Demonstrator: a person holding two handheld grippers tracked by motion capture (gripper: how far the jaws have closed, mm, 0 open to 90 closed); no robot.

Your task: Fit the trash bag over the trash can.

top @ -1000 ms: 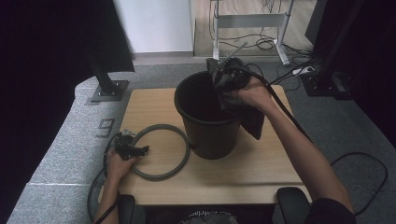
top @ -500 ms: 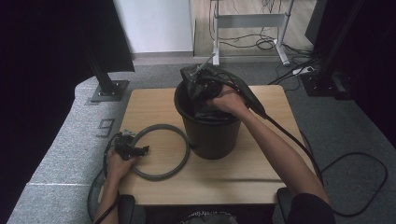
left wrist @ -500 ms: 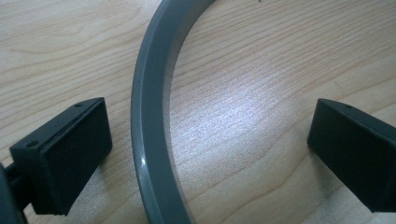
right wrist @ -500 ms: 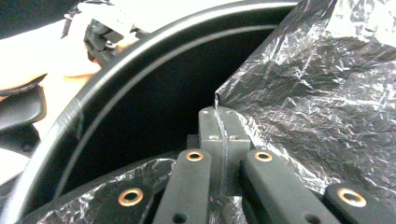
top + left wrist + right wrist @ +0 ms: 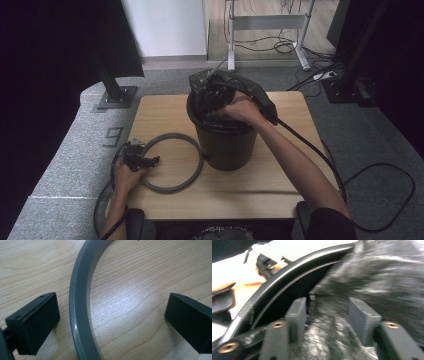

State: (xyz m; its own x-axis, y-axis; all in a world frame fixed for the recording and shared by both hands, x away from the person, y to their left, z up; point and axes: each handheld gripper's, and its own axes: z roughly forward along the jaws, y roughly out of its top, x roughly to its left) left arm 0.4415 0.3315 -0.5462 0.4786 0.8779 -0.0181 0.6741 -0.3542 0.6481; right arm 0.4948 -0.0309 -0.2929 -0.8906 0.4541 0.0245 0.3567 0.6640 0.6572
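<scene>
1. Standing on the wooden table (image 5: 165,112), the black bin (image 5: 226,142) holds a dark bag (image 5: 235,85); bare wood surrounds it.
2. The right gripper (image 5: 212,97) has shifted from the bin's right rim to its far side; its jaws have just been opening, bag between them, not pinched.
3. The left gripper (image 5: 112,322) gapes wide astride the grey ring (image 5: 81,312), untouched.

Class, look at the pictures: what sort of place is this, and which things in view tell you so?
Probably a lab or recording workspace, not a home: a small wooden table on grey carpet, loose cables trailing across the floor behind it, and dark stands such as the monitor stand around it.
</scene>
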